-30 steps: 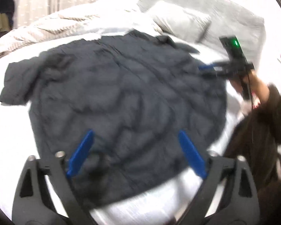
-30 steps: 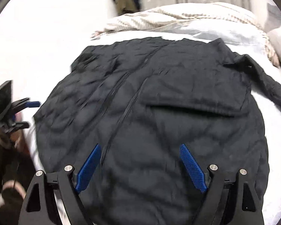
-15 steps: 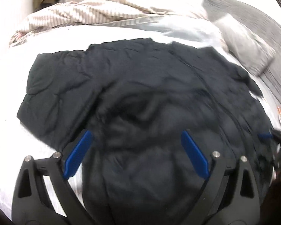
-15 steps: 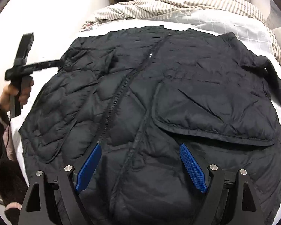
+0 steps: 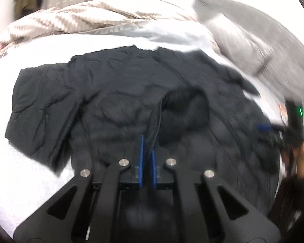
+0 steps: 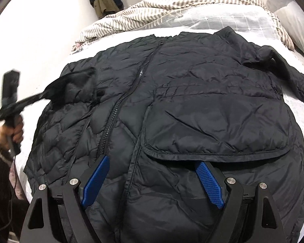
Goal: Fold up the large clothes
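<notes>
Between the blue pads of the left claw [image 5: 147,158], whose jaws had just snapped together, a fold of the black quilted puffer jacket [image 6: 192,111] was pinched and lifted at its edge. The right claw [image 6: 152,182] hung spread wide above the jacket's front, gripping nothing. The jacket lay flat, zip up, on the white bed [image 6: 40,50], a striped beige blanket [image 6: 172,6] bunched beyond it.

A black quilted puffer jacket [image 6: 172,111] of faintly glossy, creased nylon lies on smooth white cotton sheet [image 6: 40,46]; textured blue rubbery pads [image 6: 208,184] line matt black plastic fingers.
</notes>
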Available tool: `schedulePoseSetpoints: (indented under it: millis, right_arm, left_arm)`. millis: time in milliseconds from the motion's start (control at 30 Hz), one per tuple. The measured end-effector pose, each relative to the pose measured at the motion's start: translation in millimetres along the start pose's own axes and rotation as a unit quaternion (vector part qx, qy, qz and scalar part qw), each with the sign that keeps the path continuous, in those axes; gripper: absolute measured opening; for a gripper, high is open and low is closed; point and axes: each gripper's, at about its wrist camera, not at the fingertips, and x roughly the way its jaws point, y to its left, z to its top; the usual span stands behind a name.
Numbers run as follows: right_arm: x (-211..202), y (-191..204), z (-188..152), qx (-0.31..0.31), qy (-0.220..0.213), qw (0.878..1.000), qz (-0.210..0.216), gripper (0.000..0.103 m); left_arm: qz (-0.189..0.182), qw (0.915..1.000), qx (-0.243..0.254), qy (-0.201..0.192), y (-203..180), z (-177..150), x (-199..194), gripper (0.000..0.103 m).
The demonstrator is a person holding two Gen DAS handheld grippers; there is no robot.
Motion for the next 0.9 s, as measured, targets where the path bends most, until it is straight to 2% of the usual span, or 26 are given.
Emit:
schedulePoseSetpoints:
  millis: [100, 233, 300, 333, 367, 400, 433, 467, 567, 667, 733, 800, 833, 900]
  right_arm:
    - [0, 1, -2, 0.006, 0.003, 1.000, -0.010, 0.087]
    - [3, 0, -1, 0.016, 0.011, 1.000, -0.020, 0.087]
    - [4, 1, -1, 0.017, 0.010, 1.000, -0.024, 0.087]
    - [4, 1, 0, 0.019, 0.009, 1.000, -0.024, 0.087]
    - [4, 2, 0, 0.021, 0.009, 0.999, -0.023, 0.087]
    - [4, 3, 1, 0.023, 0.008, 0.999, -0.022, 0.087]
    - [4, 3, 1, 0.026, 0.007, 0.999, -0.020, 0.087]
    - [5, 4, 2, 0.028, 0.007, 0.999, -0.019, 0.087]
    - [8, 7, 3, 0.034, 0.006, 0.999, -0.018, 0.087]
    - [12, 10, 6, 0.041, 0.003, 0.999, -0.020, 0.087]
    - [13, 10, 7, 0.043, 0.002, 0.999, -0.024, 0.087]
    - [13, 10, 7, 0.043, 0.003, 0.999, -0.023, 0.087]
    - [13, 10, 6, 0.041, 0.004, 0.999, -0.023, 0.087]
    - [10, 8, 4, 0.038, 0.004, 0.999, -0.026, 0.087]
  left_arm:
    - [0.011, 0.9968, 0.057, 0.055, -14, -21, -2, 0.008]
    - [0.034, 0.9786, 0.124, 0.161, -27, -52, 5, 0.009]
    - [0.044, 0.9776, 0.135, 0.155, -32, -53, -4, 0.016]
    - [0.043, 0.9799, 0.135, 0.141, -34, -50, -12, 0.026]
    - [0.039, 0.9842, 0.126, 0.118, -35, -44, -20, 0.044]
    - [0.034, 0.9877, 0.116, 0.099, -36, -39, -27, 0.055]
    - [0.027, 0.9924, 0.098, 0.069, -38, -30, -34, 0.072]
    - [0.024, 0.9950, 0.085, 0.048, -39, -23, -37, 0.078]
    - [0.011, 0.9987, 0.047, 0.017, -47, -2, -27, 0.078]
    - [0.029, 0.9988, 0.034, 0.017, -60, 12, 7, 0.078]
    - [0.041, 0.9980, 0.031, 0.036, -68, 10, 37, 0.078]
    - [0.018, 0.9948, 0.023, 0.098, -69, -5, 69, 0.078]
    - [0.019, 0.9919, 0.034, 0.121, -73, -14, 78, 0.078]
    - [0.032, 0.9881, 0.098, 0.115, -86, -26, 74, 0.078]
